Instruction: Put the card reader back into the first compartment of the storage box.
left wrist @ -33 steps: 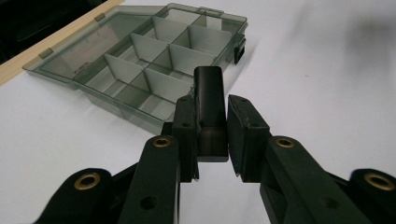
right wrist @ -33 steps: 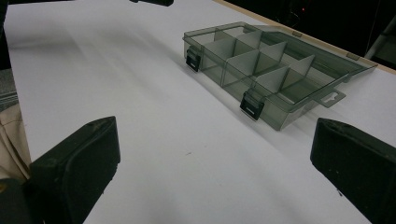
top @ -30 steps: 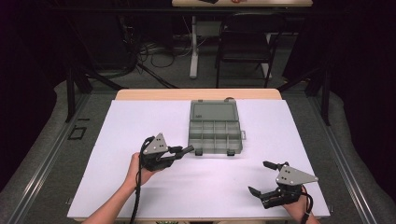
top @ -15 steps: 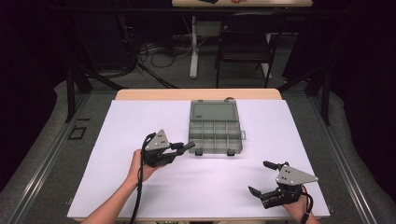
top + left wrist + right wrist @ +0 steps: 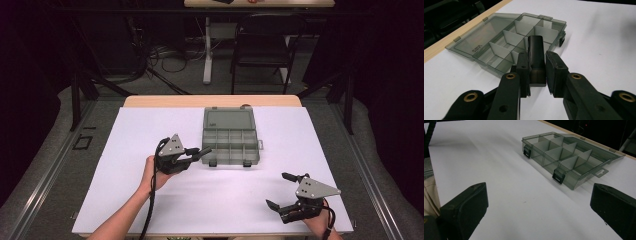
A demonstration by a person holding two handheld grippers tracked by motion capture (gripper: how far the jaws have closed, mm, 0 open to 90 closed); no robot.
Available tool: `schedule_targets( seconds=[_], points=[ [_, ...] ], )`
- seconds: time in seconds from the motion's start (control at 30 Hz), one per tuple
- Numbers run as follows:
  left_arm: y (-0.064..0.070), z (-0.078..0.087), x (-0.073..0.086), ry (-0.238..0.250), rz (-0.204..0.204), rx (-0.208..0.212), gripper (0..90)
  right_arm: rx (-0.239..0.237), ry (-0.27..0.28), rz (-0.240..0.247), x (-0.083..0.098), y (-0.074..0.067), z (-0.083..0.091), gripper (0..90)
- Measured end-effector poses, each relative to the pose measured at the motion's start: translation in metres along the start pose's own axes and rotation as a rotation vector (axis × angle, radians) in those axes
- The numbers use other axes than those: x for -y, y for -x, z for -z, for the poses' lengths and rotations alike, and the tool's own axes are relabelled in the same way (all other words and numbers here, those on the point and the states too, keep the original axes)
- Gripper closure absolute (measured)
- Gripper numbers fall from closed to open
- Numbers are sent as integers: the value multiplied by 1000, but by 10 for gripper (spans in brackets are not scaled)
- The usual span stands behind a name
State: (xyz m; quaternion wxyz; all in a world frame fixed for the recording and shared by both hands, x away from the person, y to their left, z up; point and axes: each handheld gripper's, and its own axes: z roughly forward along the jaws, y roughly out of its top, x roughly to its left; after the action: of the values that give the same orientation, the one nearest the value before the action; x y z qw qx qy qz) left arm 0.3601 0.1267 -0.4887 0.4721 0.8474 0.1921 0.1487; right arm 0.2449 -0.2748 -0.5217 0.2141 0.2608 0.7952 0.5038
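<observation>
White-covered surface [image 5: 150,200] in a dark room: left gripper [image 5: 536,67] fingers pinch a small black rectangular block [image 5: 536,56] beside the open smoky-grey divided plastic organiser box [image 5: 231,137]; shallow grip could drop it outside a compartment; right gripper [image 5: 280,192] fingers wide open, empty.

A big white sheet [image 5: 125,200] covers the top of the work table, and a strip of light brown wood [image 5: 210,101] shows along its far edge. Around the table the floor is grey carpet [image 5: 45,165]. A small black square outline [image 5: 82,143] is marked on the floor to the left. Behind the table stands a black folding metal chair [image 5: 262,42]. Beside it is a white table leg [image 5: 207,50], and black cables [image 5: 165,55] lie tangled on the floor near it. The back of the room is dark.
</observation>
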Motion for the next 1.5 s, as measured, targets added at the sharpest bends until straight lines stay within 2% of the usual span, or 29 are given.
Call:
schedule_targets(
  seconds=[1.0, 1.27, 1.5],
  points=[
    [-14, -16, -14, 20, 19, -24, 743, 0, -4, -4, 0, 0, -1, 13],
    [-19, -18, -19, 22, 20, -39, 743, 4, -3, -5, 0, 0, -1, 13],
    [-24, -22, -23, 30, 39, -57, 743, 2, -5, -7, 0, 0, -1, 14]
  ],
)
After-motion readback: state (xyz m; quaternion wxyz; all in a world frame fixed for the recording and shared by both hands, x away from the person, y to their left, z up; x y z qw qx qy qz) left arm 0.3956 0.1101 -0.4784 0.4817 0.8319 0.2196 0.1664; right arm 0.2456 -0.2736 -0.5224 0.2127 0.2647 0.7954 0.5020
